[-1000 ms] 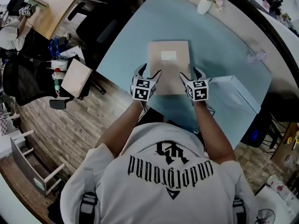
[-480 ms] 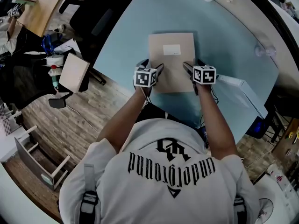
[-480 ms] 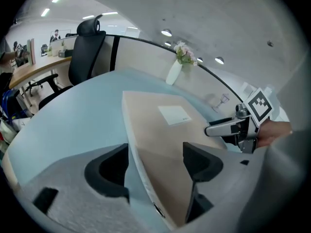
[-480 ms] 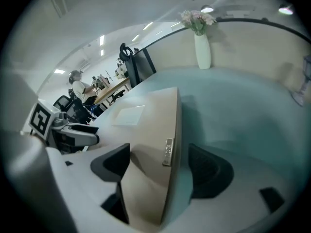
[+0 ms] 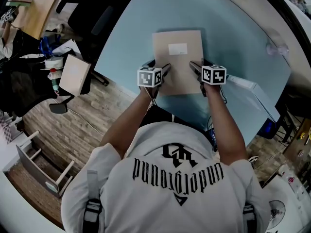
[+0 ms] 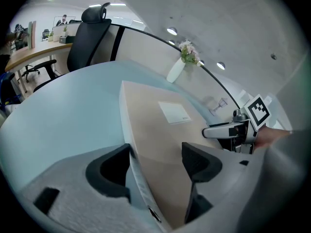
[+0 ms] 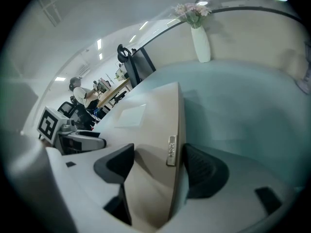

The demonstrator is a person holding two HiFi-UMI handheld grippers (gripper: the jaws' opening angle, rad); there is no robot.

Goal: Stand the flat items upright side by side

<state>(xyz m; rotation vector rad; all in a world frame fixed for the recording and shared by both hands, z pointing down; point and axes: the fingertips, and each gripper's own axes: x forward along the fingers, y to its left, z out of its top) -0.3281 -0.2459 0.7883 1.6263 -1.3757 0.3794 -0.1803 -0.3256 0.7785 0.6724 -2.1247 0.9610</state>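
The beige folder (image 5: 177, 57) lies flat on the blue tabletop (image 5: 131, 33), close to its near edge. The left gripper (image 5: 158, 67) straddles the folder's left edge, fingers (image 6: 199, 161) spread and not pinching. The right gripper (image 5: 199, 66) straddles the right edge; its fingers have just been closing slightly but are not gripping.
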